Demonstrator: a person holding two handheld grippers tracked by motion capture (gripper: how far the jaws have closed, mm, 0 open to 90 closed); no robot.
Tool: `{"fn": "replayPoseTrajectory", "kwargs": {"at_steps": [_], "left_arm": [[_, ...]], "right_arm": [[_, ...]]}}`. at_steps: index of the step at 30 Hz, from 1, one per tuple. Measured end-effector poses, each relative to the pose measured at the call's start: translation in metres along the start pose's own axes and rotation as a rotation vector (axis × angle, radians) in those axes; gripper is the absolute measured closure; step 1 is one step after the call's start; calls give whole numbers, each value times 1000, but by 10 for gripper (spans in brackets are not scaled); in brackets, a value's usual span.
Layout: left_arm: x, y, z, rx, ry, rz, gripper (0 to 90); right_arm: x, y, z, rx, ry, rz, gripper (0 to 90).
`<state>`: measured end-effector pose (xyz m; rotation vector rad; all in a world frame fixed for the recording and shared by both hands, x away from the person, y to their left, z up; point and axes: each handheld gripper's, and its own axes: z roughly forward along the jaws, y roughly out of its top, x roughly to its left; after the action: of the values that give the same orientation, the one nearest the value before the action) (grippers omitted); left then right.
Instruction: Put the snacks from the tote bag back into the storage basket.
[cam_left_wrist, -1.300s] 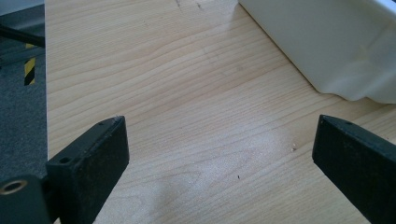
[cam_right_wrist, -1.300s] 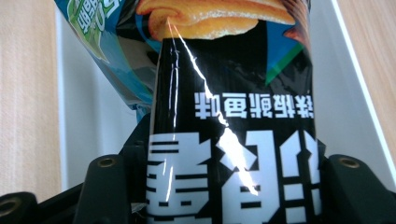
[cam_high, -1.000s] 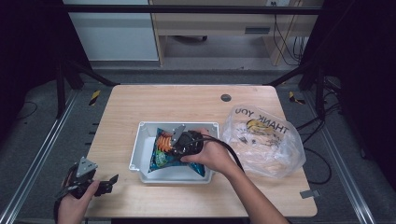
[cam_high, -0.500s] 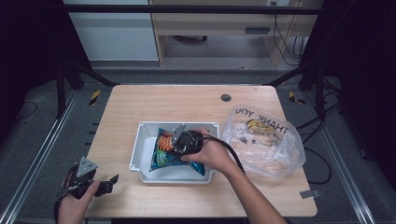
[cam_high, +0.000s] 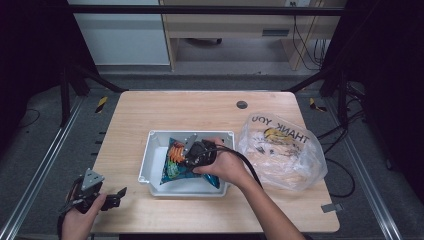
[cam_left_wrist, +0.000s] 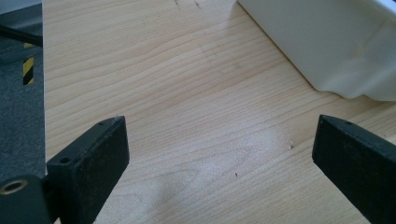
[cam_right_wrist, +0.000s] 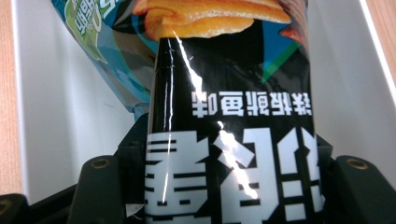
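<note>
**Snack bag gripped in bin, move not finished**

R gripper (cam_high: 192, 151) sat over the white bin (cam_high: 145, 167), fingers clamped on the black snack bag (cam_right_wrist: 229, 140), which lay on a blue bag (cam_high: 172, 172) inside. L gripper (cam_high: 97, 196) idled at bench (cam_high: 200, 107) edge, fingers wide apart, empty. Plastic bag (cam_high: 282, 152) lay just beside the bin. Judged: grasp done; lift & transfer left.

A light wooden table (cam_high: 150, 120) fills mid-frame; a white bin (cam_high: 150, 165) sits centre, a clear plastic bag (cam_high: 295, 160) at right.
</note>
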<state>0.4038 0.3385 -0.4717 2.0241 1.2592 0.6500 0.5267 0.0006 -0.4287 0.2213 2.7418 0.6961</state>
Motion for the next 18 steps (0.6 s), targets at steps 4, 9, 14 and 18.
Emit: {"fn": "replayPoseTrajectory", "kwargs": {"at_steps": [4, 9, 14, 18], "left_arm": [[0, 0, 0, 5, 1, 2, 35], [1, 0, 0, 5, 2, 3, 35], [1, 0, 0, 5, 1, 2, 35], [1, 0, 0, 6, 1, 3, 35]], "right_arm": [[0, 1, 1, -6, -15, 12, 333], [2, 1, 1, 4, -22, 13, 268], [5, 3, 2, 6, -30, 10, 240], [5, 5, 2, -7, -45, 19, 198]]}}
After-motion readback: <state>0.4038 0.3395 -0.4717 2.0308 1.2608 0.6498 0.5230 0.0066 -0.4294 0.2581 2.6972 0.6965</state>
